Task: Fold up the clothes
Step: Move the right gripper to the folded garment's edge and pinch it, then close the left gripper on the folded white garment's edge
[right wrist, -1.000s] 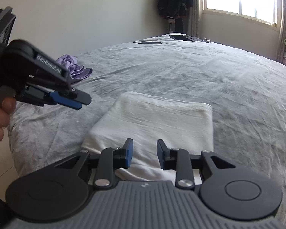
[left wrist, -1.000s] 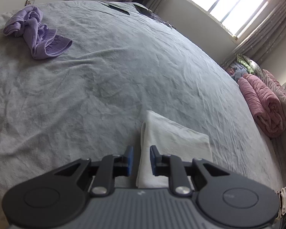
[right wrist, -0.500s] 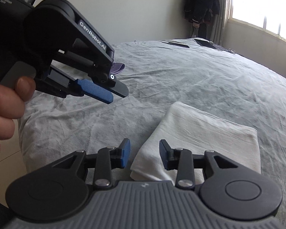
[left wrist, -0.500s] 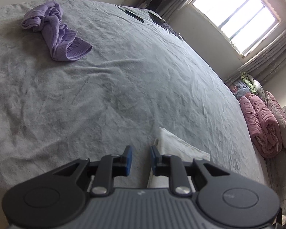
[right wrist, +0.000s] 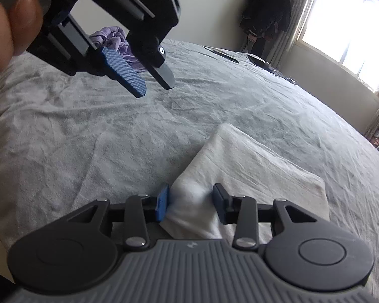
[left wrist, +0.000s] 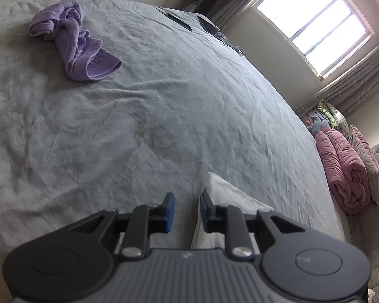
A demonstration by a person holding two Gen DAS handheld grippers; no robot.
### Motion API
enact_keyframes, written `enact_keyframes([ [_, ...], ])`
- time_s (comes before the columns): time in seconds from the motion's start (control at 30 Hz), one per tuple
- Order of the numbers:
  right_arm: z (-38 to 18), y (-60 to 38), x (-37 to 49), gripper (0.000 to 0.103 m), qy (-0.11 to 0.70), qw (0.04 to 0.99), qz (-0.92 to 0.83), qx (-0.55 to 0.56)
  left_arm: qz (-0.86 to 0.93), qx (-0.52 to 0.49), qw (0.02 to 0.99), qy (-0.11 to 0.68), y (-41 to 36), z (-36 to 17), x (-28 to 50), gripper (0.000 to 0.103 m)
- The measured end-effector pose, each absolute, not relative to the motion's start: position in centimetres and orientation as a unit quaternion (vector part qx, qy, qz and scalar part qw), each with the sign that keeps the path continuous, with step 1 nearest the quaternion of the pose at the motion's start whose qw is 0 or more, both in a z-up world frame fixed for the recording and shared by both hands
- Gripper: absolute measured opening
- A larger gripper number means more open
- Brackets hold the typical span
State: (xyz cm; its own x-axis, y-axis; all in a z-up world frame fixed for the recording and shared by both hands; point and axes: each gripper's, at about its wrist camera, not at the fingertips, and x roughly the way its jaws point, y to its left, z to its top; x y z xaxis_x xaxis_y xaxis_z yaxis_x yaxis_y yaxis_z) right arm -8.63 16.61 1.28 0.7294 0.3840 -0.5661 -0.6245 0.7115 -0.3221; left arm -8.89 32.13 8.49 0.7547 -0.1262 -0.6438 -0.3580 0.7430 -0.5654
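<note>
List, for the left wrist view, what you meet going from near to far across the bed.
left gripper → folded white cloth → open stretch of grey bedspread → crumpled purple garment → dark flat items at the far edge.

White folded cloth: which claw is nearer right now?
Right. The right claw straddles the near corner of the white folded cloth; the left claw hangs above bare bed, off to the cloth's side.

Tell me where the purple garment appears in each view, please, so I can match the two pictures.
Left wrist view: purple garment, upper left, crumpled on the grey bed.
Right wrist view: upper left, partly hidden behind the left gripper.
Shared landmark: the folded white cloth near the bottom of both.
</note>
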Motion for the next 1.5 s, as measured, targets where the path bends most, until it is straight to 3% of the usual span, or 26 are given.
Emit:
enact_keyframes([
  [0.13,1.1,16.4,-8.7,0.031,0.229,0.896,0.280,-0.257,0.064,-0.351,0.867,0.347,31.9,8.4,-8.6,0.024],
  [0.2,1.4,15.8,-8.3,0.027,0.233,0.902,0.282,-0.231,0.064,-0.351,0.867,0.349,31.8,8.3,-8.6,0.030],
  [0.4,3.3,12.6,-6.6,0.014,0.261,0.911,0.301,-0.106,0.061,-0.373,0.855,0.356,32.0,7.7,-8.3,0.032],
  [0.53,4.3,11.4,-5.6,0.013,0.278,0.911,0.302,-0.051,0.055,-0.400,0.839,0.366,31.9,6.9,-8.0,0.038],
  [0.83,3.7,11.3,-6.3,0.013,0.278,0.906,0.317,-0.042,0.042,-0.412,0.828,0.378,31.2,6.0,-7.3,0.041],
  [1.13,5.0,9.1,-5.3,0.013,0.281,0.906,0.316,0.019,0.015,-0.509,0.775,0.376,30.7,3.7,-6.7,0.058],
  [1.5,5.3,9.2,-5.3,0.013,0.279,0.904,0.324,0.009,0.009,-0.469,0.788,0.398,28.3,2.6,-4.0,0.064],
])
